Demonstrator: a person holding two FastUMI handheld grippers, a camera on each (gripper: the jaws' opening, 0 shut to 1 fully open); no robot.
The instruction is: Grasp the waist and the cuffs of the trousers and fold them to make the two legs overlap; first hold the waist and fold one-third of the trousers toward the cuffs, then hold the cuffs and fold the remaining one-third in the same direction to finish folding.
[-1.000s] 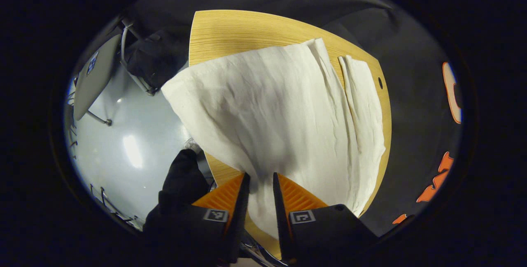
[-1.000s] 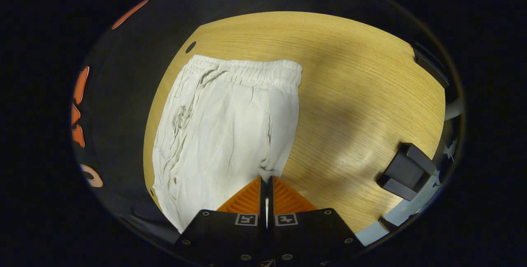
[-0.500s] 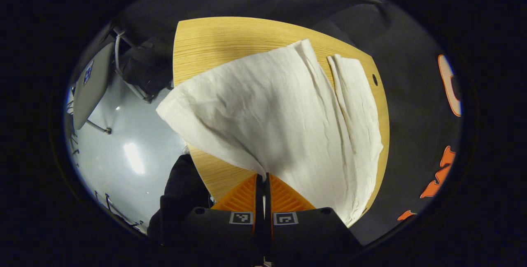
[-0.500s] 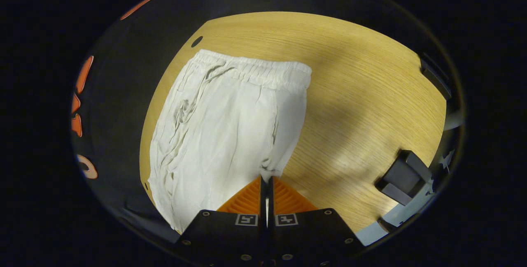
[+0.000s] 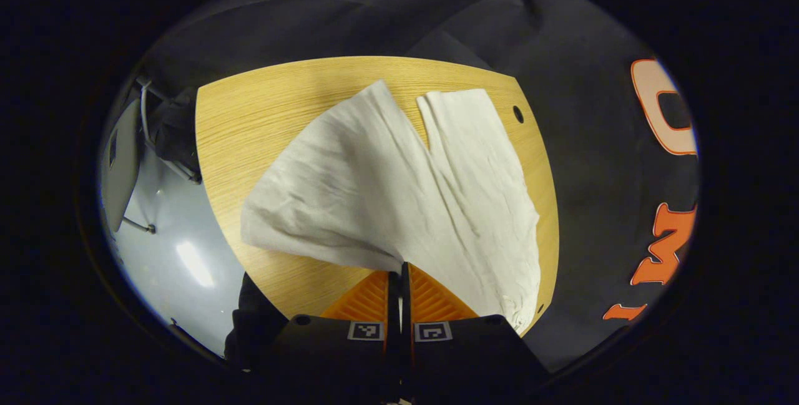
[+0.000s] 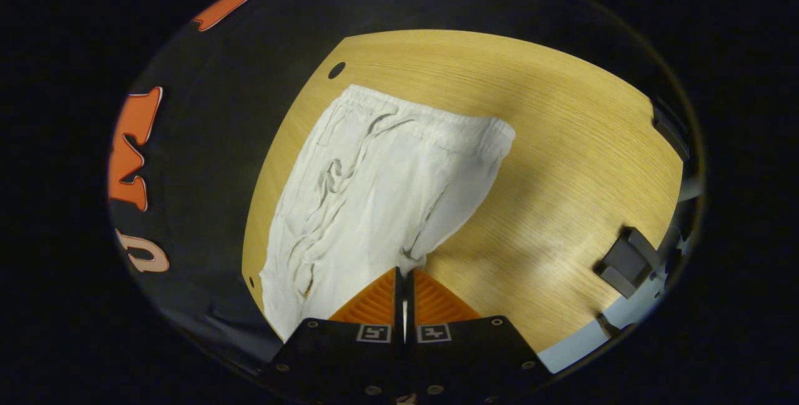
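White trousers (image 5: 387, 186) lie on a wooden table (image 5: 249, 118). In the left gripper view my left gripper (image 5: 400, 273) is shut on the near leg's edge, and that leg lifts in a wide sheet off the table. The other leg (image 5: 480, 161) lies flat to the right. In the right gripper view the elastic waistband (image 6: 431, 127) lies at the far end of the trousers (image 6: 374, 193). My right gripper (image 6: 404, 269) is shut on a pinched bit of fabric at the garment's near edge.
A small round hole (image 5: 517, 113) sits in the table near its far right corner. A dark block (image 6: 627, 261) stands at the table's right edge in the right gripper view. A dark sleeve (image 5: 256, 324) and grey floor (image 5: 181, 255) show at the lower left.
My left gripper closed from open onto the trouser leg, then rose and pulled back, lifting the fabric. My right gripper stayed shut and rose too, with the trousers shifting right in its view.
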